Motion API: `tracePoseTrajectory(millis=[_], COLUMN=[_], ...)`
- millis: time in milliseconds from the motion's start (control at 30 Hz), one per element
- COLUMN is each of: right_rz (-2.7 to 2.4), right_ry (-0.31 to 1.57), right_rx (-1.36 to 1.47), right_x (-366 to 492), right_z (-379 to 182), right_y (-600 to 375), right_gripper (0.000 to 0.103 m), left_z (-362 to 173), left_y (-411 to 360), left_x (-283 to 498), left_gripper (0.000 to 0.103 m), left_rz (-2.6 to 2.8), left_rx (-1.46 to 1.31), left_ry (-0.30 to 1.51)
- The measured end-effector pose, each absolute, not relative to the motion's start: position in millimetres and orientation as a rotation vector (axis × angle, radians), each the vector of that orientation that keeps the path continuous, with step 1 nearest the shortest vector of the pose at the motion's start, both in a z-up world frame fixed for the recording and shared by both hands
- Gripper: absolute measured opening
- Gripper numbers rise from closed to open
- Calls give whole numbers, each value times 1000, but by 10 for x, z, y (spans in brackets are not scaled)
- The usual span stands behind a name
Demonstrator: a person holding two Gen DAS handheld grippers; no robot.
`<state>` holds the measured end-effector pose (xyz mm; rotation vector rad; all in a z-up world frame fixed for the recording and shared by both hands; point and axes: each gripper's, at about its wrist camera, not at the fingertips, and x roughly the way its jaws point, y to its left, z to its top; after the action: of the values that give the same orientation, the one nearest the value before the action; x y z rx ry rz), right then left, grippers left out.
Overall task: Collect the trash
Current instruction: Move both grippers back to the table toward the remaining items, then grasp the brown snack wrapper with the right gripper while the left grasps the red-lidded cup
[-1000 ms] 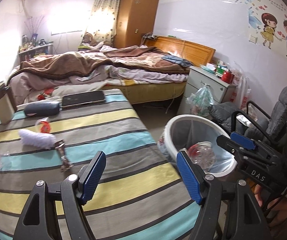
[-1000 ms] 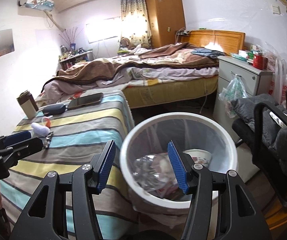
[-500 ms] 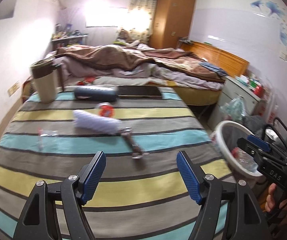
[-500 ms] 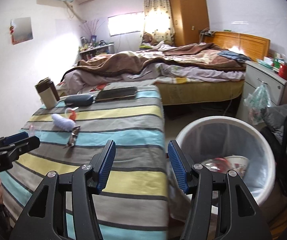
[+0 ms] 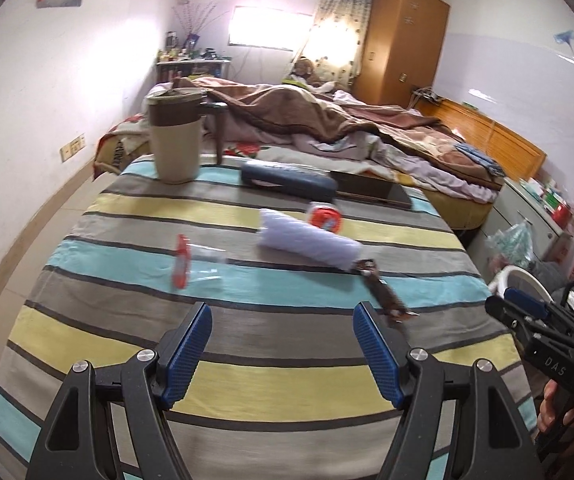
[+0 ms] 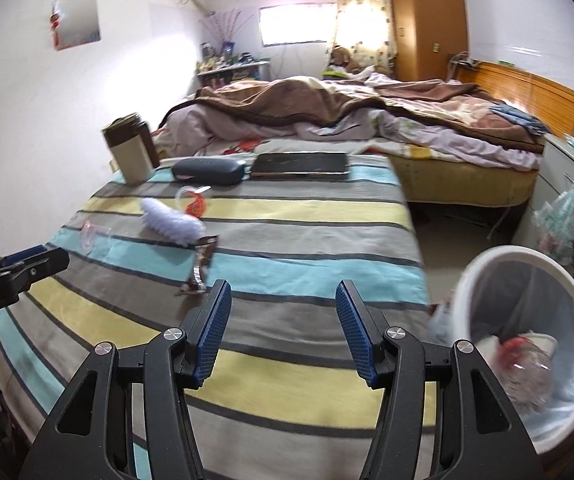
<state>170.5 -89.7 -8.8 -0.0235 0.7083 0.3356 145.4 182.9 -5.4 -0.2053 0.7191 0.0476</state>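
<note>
Trash lies on the striped tablecloth (image 5: 247, 376): a white crumpled wrapper (image 5: 307, 245) (image 6: 171, 222), a brown foil wrapper (image 5: 383, 292) (image 6: 201, 266), a clear packet with a red strip (image 5: 191, 260) (image 6: 89, 236), and a red and white packet (image 5: 325, 216) (image 6: 195, 204). My left gripper (image 5: 283, 346) hovers open and empty over the near stripes, short of the trash. My right gripper (image 6: 283, 330) is also open and empty, with the brown wrapper just left of its left finger. The white bin (image 6: 527, 344) at the table's right holds a crushed clear bottle (image 6: 527, 368).
At the table's far end stand a beige and brown jug (image 5: 175, 140), a dark blue case (image 5: 287, 180) and a dark tablet (image 5: 371, 192). Behind it is an unmade bed (image 5: 327, 120). A white cabinet (image 6: 571, 176) with a hanging bag and a dark chair lie to the right.
Both grippers swung left from over the bin to over the striped table. The trash on the cloth now lies straight ahead and closer. Both jaws stayed equally wide.
</note>
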Motion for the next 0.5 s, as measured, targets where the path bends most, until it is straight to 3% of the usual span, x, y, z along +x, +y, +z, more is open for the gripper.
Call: tracePoseTrajectory(millis=[500], right_rz=[408], right_ry=[788], right_rx=[-79], right_x=[2008], right_z=[-234], right_y=[-239], right_gripper=[56], left_z=[-276], left_y=[2454], left_x=[1714], left_gripper=[73], left_rz=[101], left_rx=[-245], left_ry=[775])
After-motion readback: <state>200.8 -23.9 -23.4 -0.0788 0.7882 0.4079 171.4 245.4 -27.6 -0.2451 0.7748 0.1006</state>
